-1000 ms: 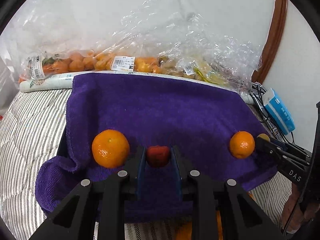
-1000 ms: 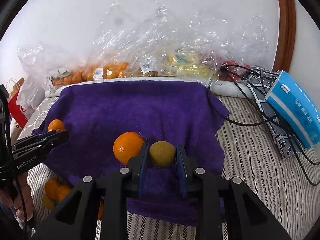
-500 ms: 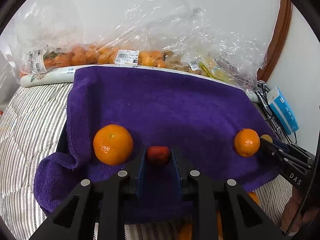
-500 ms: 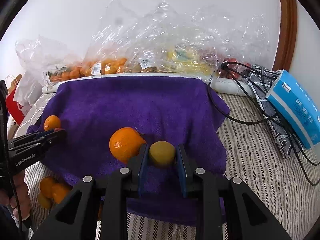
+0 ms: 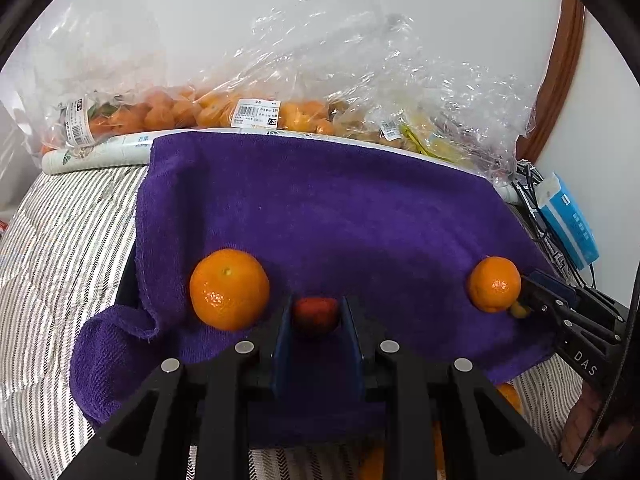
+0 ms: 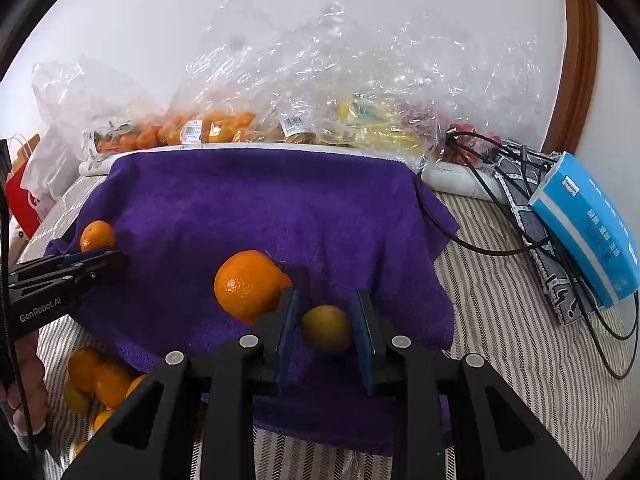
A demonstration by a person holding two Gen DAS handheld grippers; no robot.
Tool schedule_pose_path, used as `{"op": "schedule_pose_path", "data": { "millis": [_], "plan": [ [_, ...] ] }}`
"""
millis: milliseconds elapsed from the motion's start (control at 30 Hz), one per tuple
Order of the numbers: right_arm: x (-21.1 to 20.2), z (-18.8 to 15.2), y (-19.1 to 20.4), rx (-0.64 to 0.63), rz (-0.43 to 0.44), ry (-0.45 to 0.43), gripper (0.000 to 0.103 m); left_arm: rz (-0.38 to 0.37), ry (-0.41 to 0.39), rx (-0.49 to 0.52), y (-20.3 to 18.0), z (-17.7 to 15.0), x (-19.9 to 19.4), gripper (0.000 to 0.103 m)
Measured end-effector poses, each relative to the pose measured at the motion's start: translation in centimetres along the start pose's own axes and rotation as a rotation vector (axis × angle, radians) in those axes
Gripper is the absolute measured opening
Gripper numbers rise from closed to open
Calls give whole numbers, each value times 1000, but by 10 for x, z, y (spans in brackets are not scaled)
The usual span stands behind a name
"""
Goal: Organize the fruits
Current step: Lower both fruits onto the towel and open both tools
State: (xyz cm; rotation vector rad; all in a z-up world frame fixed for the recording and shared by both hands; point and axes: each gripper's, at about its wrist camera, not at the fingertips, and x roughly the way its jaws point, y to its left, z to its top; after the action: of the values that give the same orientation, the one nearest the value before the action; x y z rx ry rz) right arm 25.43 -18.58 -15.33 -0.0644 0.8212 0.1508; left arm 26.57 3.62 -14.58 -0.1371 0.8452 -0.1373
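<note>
Left gripper (image 5: 316,316) is pinching a red fruit (image 5: 315,314) over the purple towel (image 5: 320,216), right gripper (image 6: 325,326) sits slightly open around a yellow fruit (image 6: 326,328), oranges (image 5: 229,289) beside each, and plastic bags (image 6: 216,128) of fruit sit behind.

two oranges (image 5: 229,289) (image 5: 494,284) on towel, one red fruit (image 5: 315,314), one yellow fruit (image 6: 326,329)

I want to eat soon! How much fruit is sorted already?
The left orange and right orange already sit on the purple towel. The left gripper grips a red fruit; a yellow fruit sits between the right gripper's fingers. A pile of oranges beside the towel still waits.
</note>
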Motion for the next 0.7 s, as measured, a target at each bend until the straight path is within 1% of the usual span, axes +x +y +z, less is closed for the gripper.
{"op": "schedule_pose_path", "data": {
  "millis": [233, 267, 300, 367, 433, 467, 500, 533, 600, 667, 700],
  "plan": [
    [-1, 0, -1, 5, -1, -4, 30, -11, -9, -9, 1, 1, -3, 24],
    [0, 0, -1, 6, -2, -3, 30, -14, -6, -16, 2, 1, -3, 26],
    [0, 0, -2, 6, -3, -2, 31, -17, -5, -20, 3, 1, -4, 33],
    [-1, 0, -2, 9, 1, -1, 33, -31, -12, -24, 3, 1, -6, 39],
    [-1, 0, -3, 14, 0, -6, 42, -37, -24, -24, 2, 1, -8, 44],
    [-2, 1, -3, 18, 3, -9, 44, -43, -29, -24, 1, 2, -10, 48],
    [-3, 1, -4, 23, 9, -12, 51, -51, -32, -24, 1, 2, -11, 52],
    [-4, 1, -5, 28, 16, -13, 57, -59, -37, -23, 0, 2, -13, 54],
    [-6, 2, -6, 38, 31, -16, 61, -66, -50, -17, -2, 3, -17, 65],
    [-7, 2, -5, 37, 33, -23, 68, -63, -62, -8, -4, 4, -20, 70],
    [-8, 3, -5, 34, 33, -23, 75, -57, -66, -8, -5, 4, -21, 72]
  ]
}}
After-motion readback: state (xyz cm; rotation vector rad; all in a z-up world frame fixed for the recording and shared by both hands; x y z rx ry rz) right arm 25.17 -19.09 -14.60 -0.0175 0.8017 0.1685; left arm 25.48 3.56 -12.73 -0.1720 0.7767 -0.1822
